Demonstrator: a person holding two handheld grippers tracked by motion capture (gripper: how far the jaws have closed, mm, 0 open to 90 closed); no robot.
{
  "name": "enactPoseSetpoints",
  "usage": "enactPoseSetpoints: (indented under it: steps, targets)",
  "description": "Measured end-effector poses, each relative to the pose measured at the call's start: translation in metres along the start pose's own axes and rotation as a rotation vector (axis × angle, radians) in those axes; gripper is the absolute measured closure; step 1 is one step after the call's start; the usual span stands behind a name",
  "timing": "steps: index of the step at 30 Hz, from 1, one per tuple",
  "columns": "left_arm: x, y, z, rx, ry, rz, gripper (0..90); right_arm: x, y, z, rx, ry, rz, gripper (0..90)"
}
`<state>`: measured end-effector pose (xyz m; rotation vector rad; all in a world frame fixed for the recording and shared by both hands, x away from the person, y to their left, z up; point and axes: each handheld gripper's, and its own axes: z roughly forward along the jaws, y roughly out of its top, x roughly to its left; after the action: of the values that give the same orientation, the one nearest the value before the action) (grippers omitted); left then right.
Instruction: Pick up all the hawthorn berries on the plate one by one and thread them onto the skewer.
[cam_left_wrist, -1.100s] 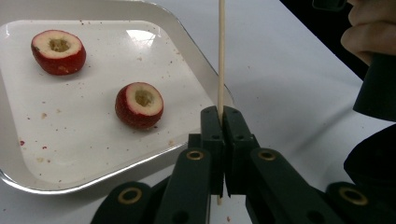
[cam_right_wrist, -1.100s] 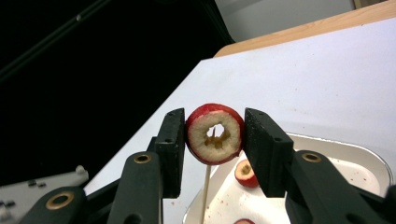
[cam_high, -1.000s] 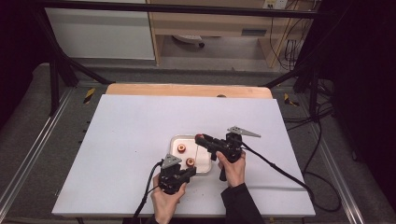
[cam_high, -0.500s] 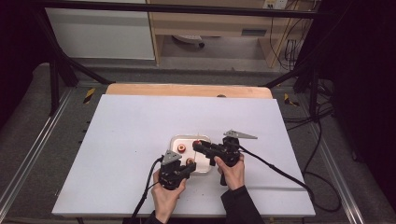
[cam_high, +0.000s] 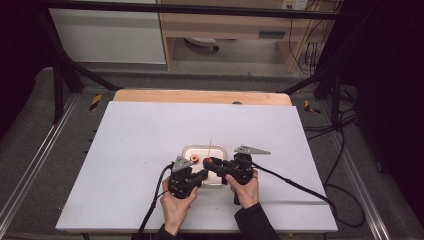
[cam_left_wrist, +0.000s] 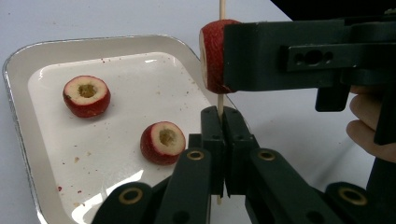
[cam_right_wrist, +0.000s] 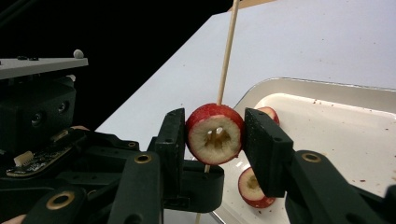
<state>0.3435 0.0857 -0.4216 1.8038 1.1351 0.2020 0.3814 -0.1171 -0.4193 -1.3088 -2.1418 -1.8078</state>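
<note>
White table (cam_high: 150, 150), wooden strip along far edge, dark room beyond. Shallow white tray (cam_left_wrist: 28, 154) near front edge, about mid-width. Left gripper (cam_left_wrist: 223, 122) closed on thin wooden skewer (cam_left_wrist: 222, 9), skewer upright. Right gripper (cam_right_wrist: 212, 133) clamped on cored red fruit (cam_right_wrist: 215, 133), skewer passing through it, fruit just above left gripper. Two more cored red fruits (cam_left_wrist: 87, 95) (cam_left_wrist: 163, 142) lying in tray, apart from each other. Both grippers over tray's near side.

Skewered fruit (cam_right_wrist: 215, 133) between tool (cam_right_wrist: 215, 140) jaws
</note>
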Motion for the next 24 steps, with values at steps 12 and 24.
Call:
enactPoseSetpoints:
  steps: [12, 24]
  targets:
    - [0.014, -0.008, -0.013, 0.024, 0.036, 0.065, 88.6, -0.003, 0.011, -0.01, 0.016, -0.084, -0.093, 27.4]
    - [0.025, -0.024, -0.039, 0.037, 0.052, 0.109, 88.5, -0.013, 0.022, -0.014, 0.194, -0.184, -0.227, 10.3]
